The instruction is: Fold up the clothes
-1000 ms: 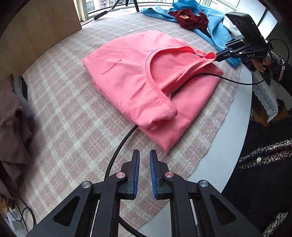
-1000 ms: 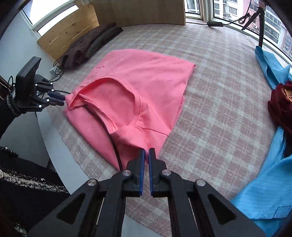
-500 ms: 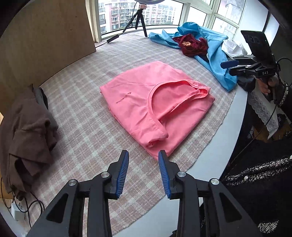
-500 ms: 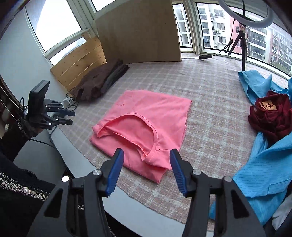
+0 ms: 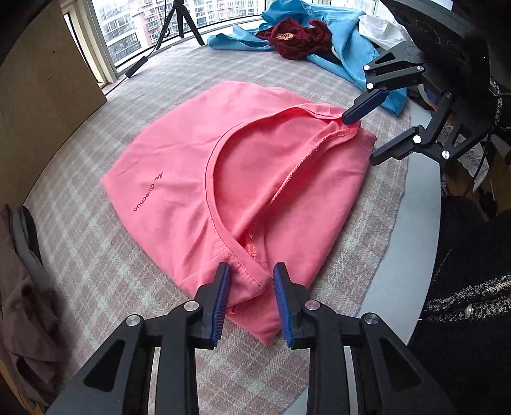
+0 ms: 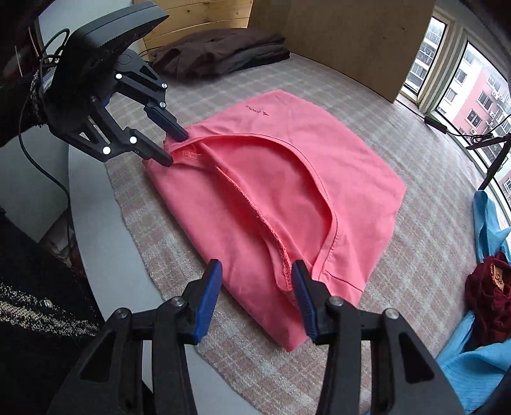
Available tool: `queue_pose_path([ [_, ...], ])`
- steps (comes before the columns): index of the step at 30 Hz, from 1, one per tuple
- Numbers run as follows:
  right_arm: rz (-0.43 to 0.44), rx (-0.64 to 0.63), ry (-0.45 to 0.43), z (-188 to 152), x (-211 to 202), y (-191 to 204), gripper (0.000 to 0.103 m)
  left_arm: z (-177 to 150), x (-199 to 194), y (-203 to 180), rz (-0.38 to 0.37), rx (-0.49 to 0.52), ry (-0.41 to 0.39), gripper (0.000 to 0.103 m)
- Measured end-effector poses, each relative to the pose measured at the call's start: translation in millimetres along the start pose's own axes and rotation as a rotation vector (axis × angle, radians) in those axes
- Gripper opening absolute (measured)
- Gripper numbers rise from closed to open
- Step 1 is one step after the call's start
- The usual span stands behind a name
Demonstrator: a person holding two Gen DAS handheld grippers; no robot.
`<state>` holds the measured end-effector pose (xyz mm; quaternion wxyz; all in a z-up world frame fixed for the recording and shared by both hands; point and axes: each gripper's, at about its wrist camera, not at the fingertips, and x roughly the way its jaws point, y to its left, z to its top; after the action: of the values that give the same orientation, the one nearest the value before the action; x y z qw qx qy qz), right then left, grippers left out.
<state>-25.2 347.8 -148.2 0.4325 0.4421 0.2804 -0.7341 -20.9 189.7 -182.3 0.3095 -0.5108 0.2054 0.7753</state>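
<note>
Between both jaw pairs: pink shirt (image 5: 255, 178) corners | left gripper (image 5: 250, 284), right gripper (image 6: 255, 281) parted, just been narrowing, nothing clamped | shirt part-folded; blue garment (image 5: 345, 41) unfolded.

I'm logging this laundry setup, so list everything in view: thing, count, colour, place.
pink top: 1, pink, partly folded, middle of the checked cloth
checked cloth: 1, pink and white, covering the table
blue garment: 1, light blue, far edge by the window
dark red garment: 1, maroon, lying on the blue garment
brown clothes: 1 pile, dark brown, by the wooden board
tripod: 1, black, at the window
left gripper: 1, black with blue pads, open around one near corner of the top
right gripper: 1, black with blue pads, open around the other corner
</note>
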Motion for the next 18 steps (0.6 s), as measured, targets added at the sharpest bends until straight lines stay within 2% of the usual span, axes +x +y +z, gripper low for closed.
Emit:
queue_pose_path([
  [1,0.001,-0.007,0.005,-0.8,0.8,-1.3,0.044,-0.2,1.6,1.6,-0.012,-0.003,0.012,0.013],
  [3,-0.003,-0.019,0.034,-1.8,8.6,-3.9,0.036,-0.6,3.9,6.4,-0.032,-0.016,0.033,0.007],
  [6,-0.013,-0.043,0.070,-3.1,20.0,-6.6,0.026,-1.2,0.9,14.9,-0.063,-0.043,0.044,0.005],
  [8,-0.018,-0.050,0.083,-1.9,23.1,-8.2,0.007,-0.6,-6.3,18.7,-0.085,-0.057,0.038,0.004],
  [9,0.017,-0.024,0.078,-0.7,20.0,-11.8,0.004,-0.6,-12.3,20.6,-0.108,-0.065,0.028,0.004],
  [12,0.179,0.084,0.019,1.9,0.1,-28.5,0.004,-2.3,-27.9,25.1,-0.167,-0.086,0.014,0.005],
  [13,0.205,0.101,0.000,1.9,-6.8,-32.8,0.004,-4.8,-28.5,24.7,-0.153,-0.083,0.025,0.006],
  [16,0.188,0.067,0.053,-0.1,-9.9,-32.7,0.005,-13.8,-24.6,20.9,-0.108,-0.048,0.072,0.013],
  [18,0.159,0.038,0.074,-3.1,-12.5,-28.9,0.005,-14.6,-22.4,21.5,-0.092,-0.036,0.087,0.013],
])
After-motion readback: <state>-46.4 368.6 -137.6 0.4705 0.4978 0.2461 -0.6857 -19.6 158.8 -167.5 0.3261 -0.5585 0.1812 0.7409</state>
